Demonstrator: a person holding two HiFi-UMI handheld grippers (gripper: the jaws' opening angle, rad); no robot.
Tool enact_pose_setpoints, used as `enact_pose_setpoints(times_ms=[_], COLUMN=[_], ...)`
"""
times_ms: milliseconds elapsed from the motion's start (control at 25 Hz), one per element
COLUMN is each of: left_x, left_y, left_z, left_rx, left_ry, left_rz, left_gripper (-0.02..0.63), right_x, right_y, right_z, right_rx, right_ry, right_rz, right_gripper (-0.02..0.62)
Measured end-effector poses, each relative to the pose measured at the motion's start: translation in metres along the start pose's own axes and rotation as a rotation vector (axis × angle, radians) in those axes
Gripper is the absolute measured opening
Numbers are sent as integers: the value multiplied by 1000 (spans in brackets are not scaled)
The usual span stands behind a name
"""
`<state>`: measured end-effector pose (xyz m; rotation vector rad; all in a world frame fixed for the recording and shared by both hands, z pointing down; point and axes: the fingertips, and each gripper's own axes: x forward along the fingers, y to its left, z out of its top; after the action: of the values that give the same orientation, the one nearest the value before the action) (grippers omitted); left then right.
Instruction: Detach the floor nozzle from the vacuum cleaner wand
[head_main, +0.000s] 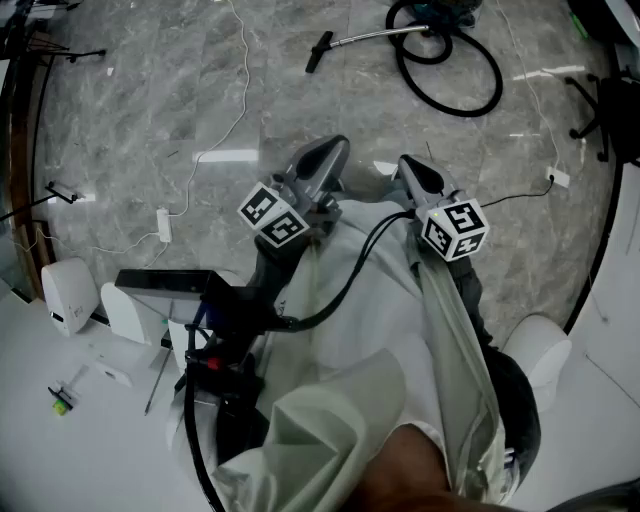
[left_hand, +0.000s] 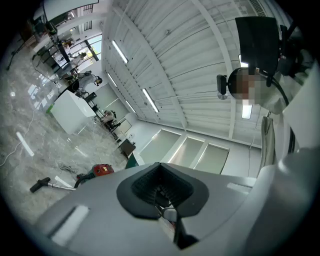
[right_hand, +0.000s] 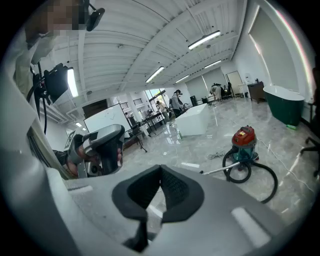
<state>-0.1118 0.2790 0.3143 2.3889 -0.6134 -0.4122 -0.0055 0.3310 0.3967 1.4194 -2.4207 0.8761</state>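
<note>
- One floor nozzle (head_main: 318, 52) lies on the marble floor (head_main: 150, 100) at the far side of the head view. It is joined to the metal wand (head_main: 360, 38).
- The wand runs back to the red-topped vacuum cleaner (right_hand: 244, 139), with the black hose (head_main: 470, 105) looped on the floor beside it.
- Both grippers are well apart from the nozzle and held up close to the person's body, touching nothing.
- The left gripper (head_main: 325, 160) has its jaws pressed together with nothing between them. The right gripper (head_main: 412, 170) is likewise clenched and empty.
- The step in hand looks like the approach, since no detaching has begun.
- To do it well, walk up and spread both sets of jaws before reaching.
- Pinch the wand just above the joint with one gripper and the nozzle's neck with the other, then pull straight along the wand's line rather than bending it.
- Whether the joint has a release catch cannot be told from here, so check it on arrival.
- A white cable (head_main: 235, 110) trails across the floor on the way and should be stepped over, as should the hose loop.
</note>
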Motion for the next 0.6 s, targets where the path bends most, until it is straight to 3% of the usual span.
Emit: enact_pose_setpoints(times_ms=[400, 600], left_x=[16, 30], left_y=[-14, -19], left_z=[-16, -31], left_rx=[0, -9], left_ry=[-5, 5], left_rz=[23, 36], left_gripper=[-3, -3], right_x=[-19, -29], right_y=[-23, -47], right_z=[-3, -6], right_rx=[7, 68], right_ry=[4, 0], right_rz=[12, 12], right_gripper=[2, 2])
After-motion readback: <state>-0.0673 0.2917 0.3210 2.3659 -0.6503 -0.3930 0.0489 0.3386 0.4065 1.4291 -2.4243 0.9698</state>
